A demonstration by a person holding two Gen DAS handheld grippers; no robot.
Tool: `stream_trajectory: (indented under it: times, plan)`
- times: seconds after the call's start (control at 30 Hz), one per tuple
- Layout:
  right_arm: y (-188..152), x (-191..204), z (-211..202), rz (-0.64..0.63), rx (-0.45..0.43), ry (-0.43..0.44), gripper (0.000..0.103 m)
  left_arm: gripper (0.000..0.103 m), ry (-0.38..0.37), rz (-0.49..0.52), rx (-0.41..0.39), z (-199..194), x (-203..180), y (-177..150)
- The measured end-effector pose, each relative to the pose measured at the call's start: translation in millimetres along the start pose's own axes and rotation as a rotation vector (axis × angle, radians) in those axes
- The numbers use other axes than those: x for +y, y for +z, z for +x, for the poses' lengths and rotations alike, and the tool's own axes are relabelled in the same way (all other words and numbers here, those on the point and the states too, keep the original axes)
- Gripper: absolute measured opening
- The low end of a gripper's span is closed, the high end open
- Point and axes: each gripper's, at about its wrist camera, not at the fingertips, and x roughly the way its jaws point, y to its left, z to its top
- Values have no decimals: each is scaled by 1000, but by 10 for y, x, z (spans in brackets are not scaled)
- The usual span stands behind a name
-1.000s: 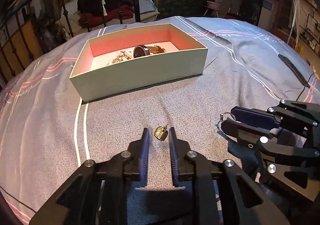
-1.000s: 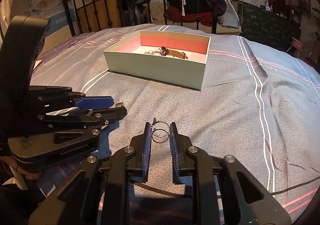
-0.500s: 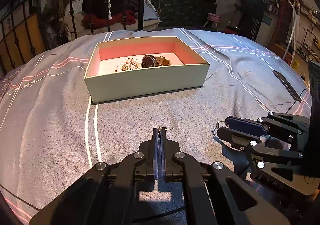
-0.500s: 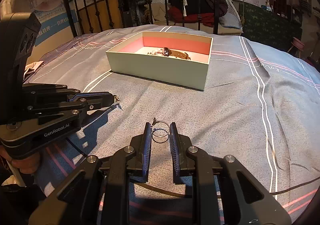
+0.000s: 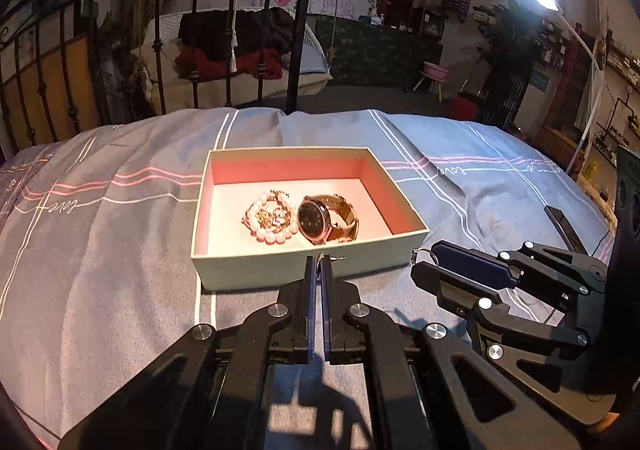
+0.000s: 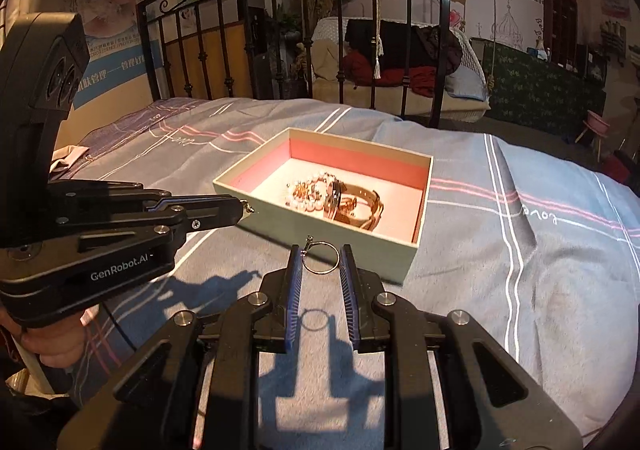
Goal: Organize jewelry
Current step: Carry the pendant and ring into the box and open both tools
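The left matte-black plastic two-finger tool (image 5: 319, 270) has angular linkage arms with round silver screws and blue ribbed pads (image 5: 309, 314). The right matte-black plastic two-finger tool (image 6: 320, 262) is built alike. The left tool's body bears white "GenRobot.AI" lettering; bare skin of the hand (image 6: 56, 342) shows beneath it.

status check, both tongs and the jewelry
Left tongs shut on small gold earring. Right tongs shut on hoop earring. Both short of box; path clear.

Hoop earring (image 6: 320, 259) held upright, pearl bracelet (image 5: 271, 219) beside watch (image 5: 320, 219) in box (image 5: 304, 270)
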Motion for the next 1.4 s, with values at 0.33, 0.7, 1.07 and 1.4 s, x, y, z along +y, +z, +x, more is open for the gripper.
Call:
stream_trajectory:
  times: [0.33,0.7,1.07,1.4]
  plan:
    - [428,-222,412,51,-8,-34,20,2,30,-24,-15,295,121,442]
    - [417,-294,895,68,80,-45,20,2,63,-32,62,731,242,465]
    - [357,-340,1067,78,116,-43,20,2,72,-34,110,955,279,432]
    - [337,-348,1094,83,142,-36,20,2,96,-38,148,1049,288,443]
